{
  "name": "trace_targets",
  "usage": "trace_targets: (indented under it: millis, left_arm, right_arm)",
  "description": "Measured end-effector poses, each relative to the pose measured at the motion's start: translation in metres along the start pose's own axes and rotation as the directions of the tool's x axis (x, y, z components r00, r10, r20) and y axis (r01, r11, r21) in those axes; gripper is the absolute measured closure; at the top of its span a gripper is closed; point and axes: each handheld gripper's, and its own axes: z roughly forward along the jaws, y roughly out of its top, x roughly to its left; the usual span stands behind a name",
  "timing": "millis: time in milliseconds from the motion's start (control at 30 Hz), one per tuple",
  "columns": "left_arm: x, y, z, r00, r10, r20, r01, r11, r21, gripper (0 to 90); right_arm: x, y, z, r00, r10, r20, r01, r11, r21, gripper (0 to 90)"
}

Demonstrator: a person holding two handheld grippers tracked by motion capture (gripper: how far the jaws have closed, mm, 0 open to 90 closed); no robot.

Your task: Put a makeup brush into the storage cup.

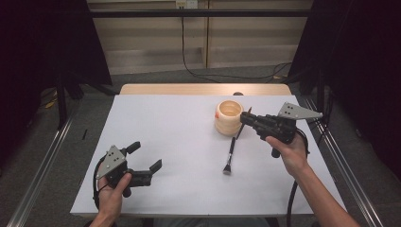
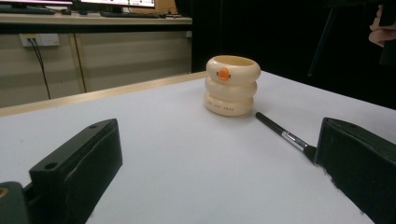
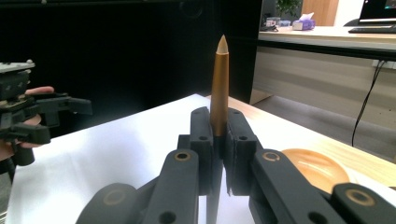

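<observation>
A cream ribbed holder (image 1: pixel 229 116) (image 2: pixel 232 84) made of stacked rings with an orange mark stands right of the table's middle. My right gripper (image 1: pixel 247 119) (image 3: pixel 219 135) hovers just right of it, shut on a thin brush (image 1: pixel 240 131). In the right gripper view that brush (image 3: pixel 219 88) stands upright between the jaws, with a gold ferrule and a pale pointed tip. A second, black-handled brush (image 1: pixel 230 156) (image 2: pixel 285 134) lies flat on the table in front of the holder. My left gripper (image 1: pixel 144 156) (image 2: pixel 219 177) rests at the front left, open, with nothing between its jaws.
The white table sheet (image 1: pixel 179 142) ends in a wooden strip (image 1: pixel 203 89) at the far edge, where a small dark round thing (image 1: pixel 238 93) sits. A tan round shape (image 3: pixel 313 168) lies low beside my right jaws. Metal rails (image 1: pixel 340 165) flank the table.
</observation>
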Motion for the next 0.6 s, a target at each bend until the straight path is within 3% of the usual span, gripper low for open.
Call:
trace_targets:
  millis: [333, 600]
  left_arm:
    - [-0.001, 0.000, 0.000, 0.9999, 0.011, 0.013, -0.011, 0.9999, 0.009, 0.7]
    - [-0.002, -0.001, 0.000, 0.9998, 0.013, 0.015, -0.013, 0.9999, 0.010, 0.6]
  right_arm:
    - [-0.013, 0.017, 0.010, 0.9995, -0.019, 0.027, 0.019, 1.000, -0.004, 83.3]
    - [-0.026, 0.019, 0.021, 0.9986, -0.017, 0.051, 0.016, 1.000, 0.022, 83.3]
